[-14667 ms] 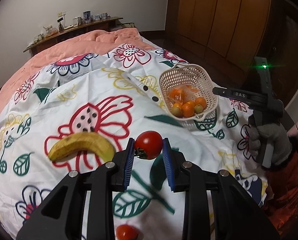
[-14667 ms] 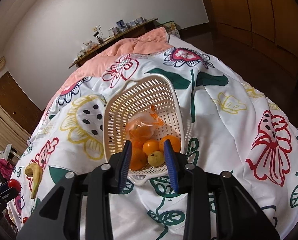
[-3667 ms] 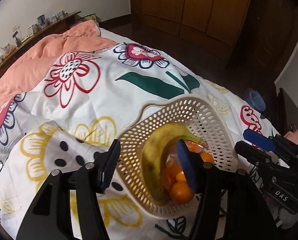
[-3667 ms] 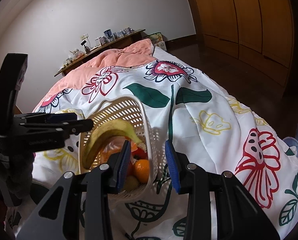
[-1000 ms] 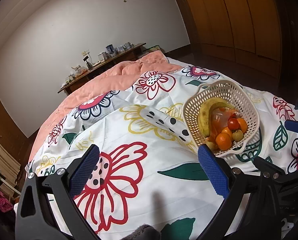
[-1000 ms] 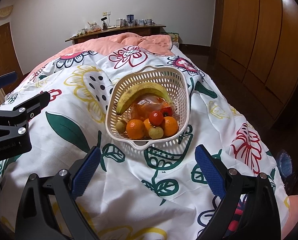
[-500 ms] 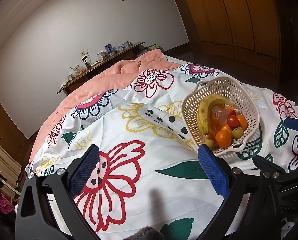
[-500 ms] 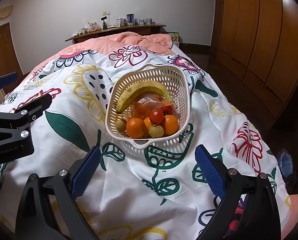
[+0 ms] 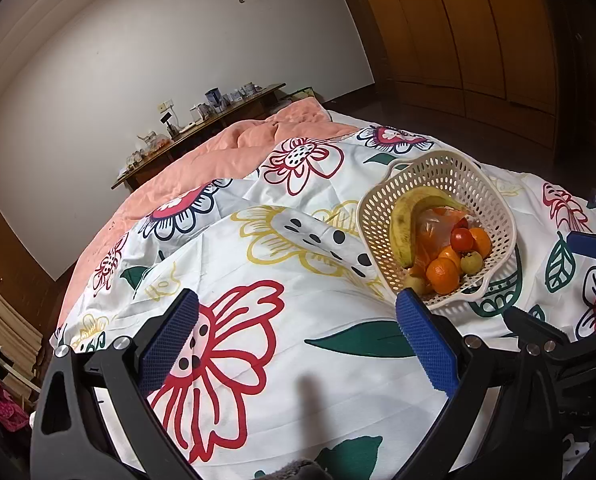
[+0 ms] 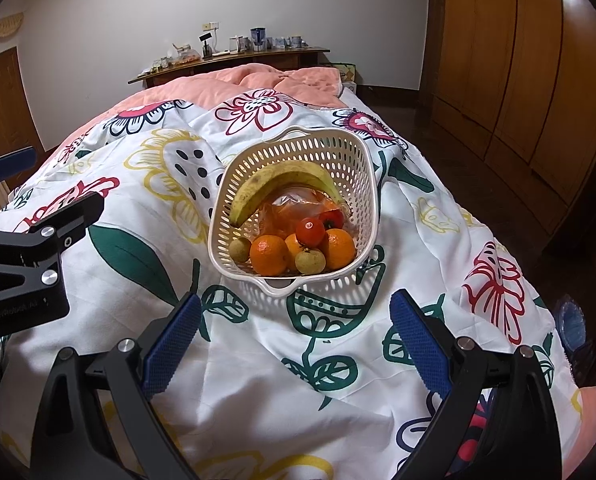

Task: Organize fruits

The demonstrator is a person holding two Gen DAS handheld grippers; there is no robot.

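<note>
left claw [image 9: 298, 332] spread, empty | right claw [image 10: 298, 330] spread, empty | basket [image 10: 362, 152] on bed quilt [image 10: 257, 380], banana [image 10: 281, 180] atop oranges [image 10: 269, 255], tomato [image 10: 311, 231] | orange bag [image 10: 293, 204] contents half hidden

light: warm, even indoor | focus: sharp | edges: strong fisheye bending, dark corner vignette | shadows: soft

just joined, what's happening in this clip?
A person with a handheld gripper in each hand is sorting fruit on a bed. Right now neither holds anything: the left gripper and right gripper are both wide open, back from the basket on the floral duvet. The basket holds a banana, oranges, a tomato, small greenish fruits and a plastic bag. No loose fruit shows on the duvet.
</note>
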